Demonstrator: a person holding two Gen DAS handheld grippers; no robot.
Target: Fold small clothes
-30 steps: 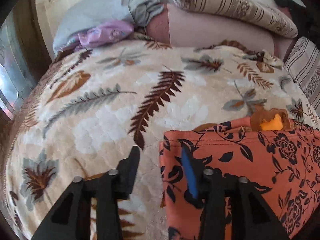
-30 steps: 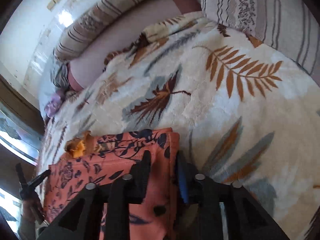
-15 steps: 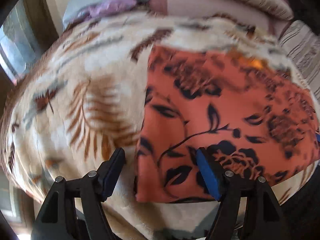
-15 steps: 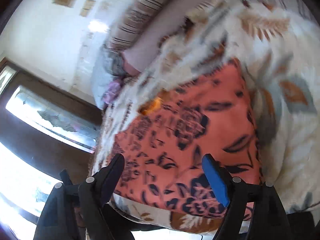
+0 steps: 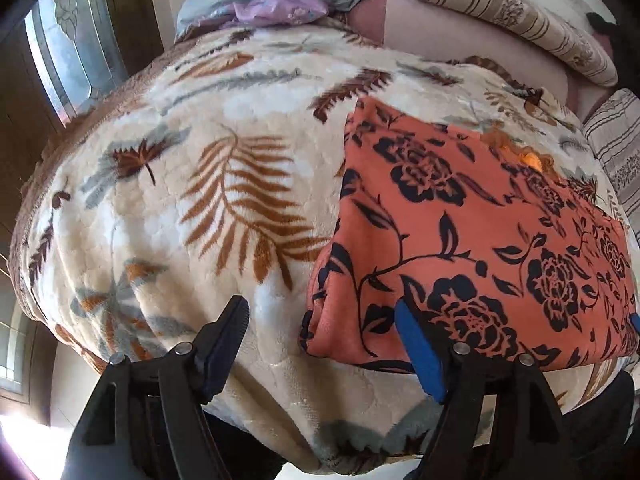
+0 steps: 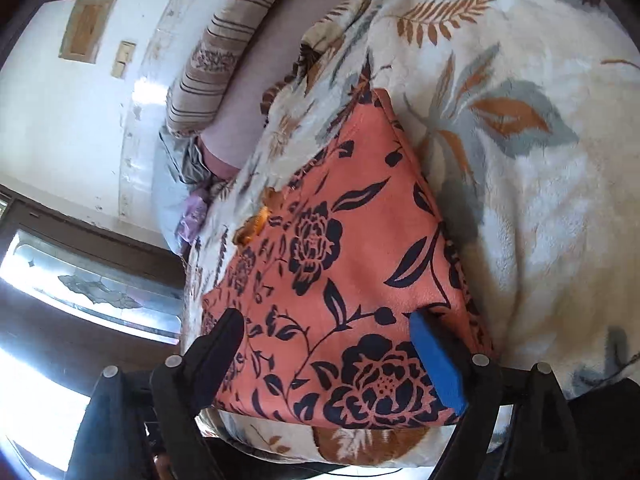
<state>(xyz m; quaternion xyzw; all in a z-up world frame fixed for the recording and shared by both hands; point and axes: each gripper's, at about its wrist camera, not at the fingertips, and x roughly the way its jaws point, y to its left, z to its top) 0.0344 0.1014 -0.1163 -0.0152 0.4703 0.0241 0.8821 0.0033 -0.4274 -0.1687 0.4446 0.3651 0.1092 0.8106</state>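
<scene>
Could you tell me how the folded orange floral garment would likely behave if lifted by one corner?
The orange floral garment looks like thin soft cloth, so it would probably droop and unfold. Lying on the plush blanket, it would likely drag rather than slide if pushed.

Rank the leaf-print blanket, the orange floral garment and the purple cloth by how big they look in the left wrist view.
1. leaf-print blanket
2. orange floral garment
3. purple cloth, which lies farthest away, so it may look smaller than it is.

A bed is covered by a cream leaf-print blanket [image 5: 168,208]. On the blanket, near its front edge, lies a folded orange floral garment [image 5: 472,240]. Striped pillows [image 5: 500,12] lie beyond the blanket's far edge.
</scene>
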